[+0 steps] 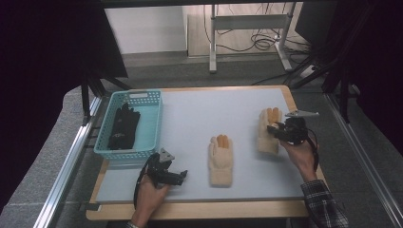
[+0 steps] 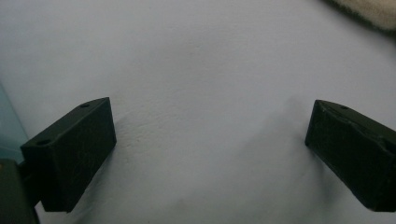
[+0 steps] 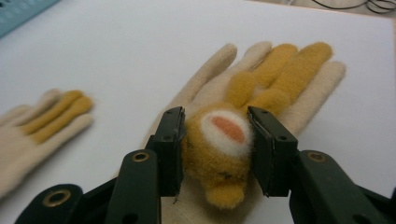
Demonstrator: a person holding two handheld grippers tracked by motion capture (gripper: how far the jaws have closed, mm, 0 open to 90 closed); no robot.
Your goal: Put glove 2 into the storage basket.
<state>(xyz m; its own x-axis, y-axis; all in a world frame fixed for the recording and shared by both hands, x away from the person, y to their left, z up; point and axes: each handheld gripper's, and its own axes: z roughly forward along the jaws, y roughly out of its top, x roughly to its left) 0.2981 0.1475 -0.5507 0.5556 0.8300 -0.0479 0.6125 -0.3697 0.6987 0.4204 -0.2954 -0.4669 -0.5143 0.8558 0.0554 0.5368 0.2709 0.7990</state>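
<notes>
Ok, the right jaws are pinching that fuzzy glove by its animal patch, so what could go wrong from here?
1. The right gripper squeezes only the raised mustard animal patch of the right glove, not the body, so the soft fleece may slip out as it lifts.
2. The blue basket already holds black gloves and lies across the table; the dangling glove could drag over the other cream glove on the way.

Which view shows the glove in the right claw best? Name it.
The right gripper view: the right claw pinches the glove on its fuzzy mustard patch. The high view shows it small, near the table's right edge.
</notes>
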